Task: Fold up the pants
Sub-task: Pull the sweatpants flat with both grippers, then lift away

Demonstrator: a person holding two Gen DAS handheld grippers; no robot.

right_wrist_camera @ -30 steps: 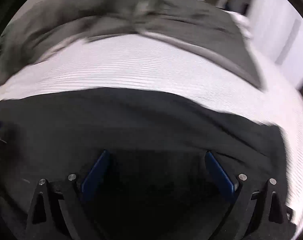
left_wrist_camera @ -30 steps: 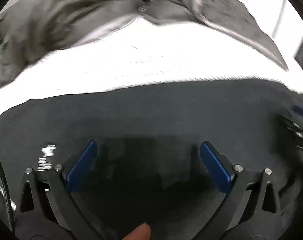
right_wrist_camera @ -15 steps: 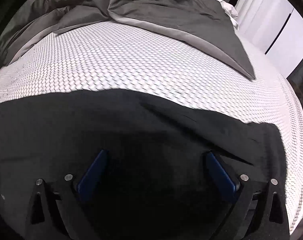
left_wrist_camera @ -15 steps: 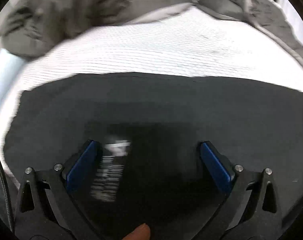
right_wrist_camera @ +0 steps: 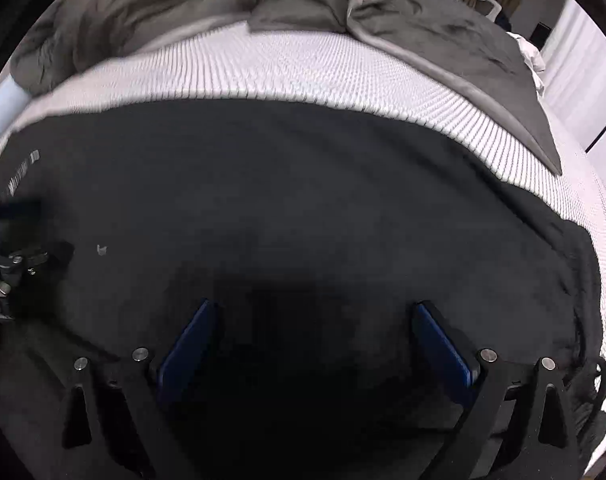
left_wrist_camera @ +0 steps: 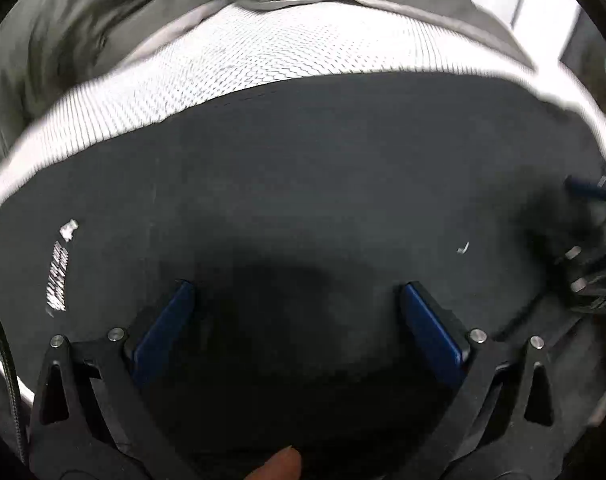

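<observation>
Black pants (left_wrist_camera: 323,184) lie spread flat on the white textured mattress (left_wrist_camera: 239,56); white print (left_wrist_camera: 59,276) marks the cloth at the left. My left gripper (left_wrist_camera: 295,292) hovers open and empty just over the pants. My right gripper (right_wrist_camera: 313,312) is also open and empty over the same pants (right_wrist_camera: 303,192). Each gripper shows at the edge of the other's view: the right one in the left wrist view (left_wrist_camera: 591,248), the left one in the right wrist view (right_wrist_camera: 7,264).
A rumpled grey duvet (right_wrist_camera: 443,28) is bunched along the far side of the mattress (right_wrist_camera: 323,64) and also shows in the left wrist view (left_wrist_camera: 83,28). White wall or wardrobe panels (right_wrist_camera: 583,60) stand at the right.
Both grippers have shifted over the pants, still open. The left view swung so the white print moved from between the fingers out to the left, and the right gripper came back into view.
</observation>
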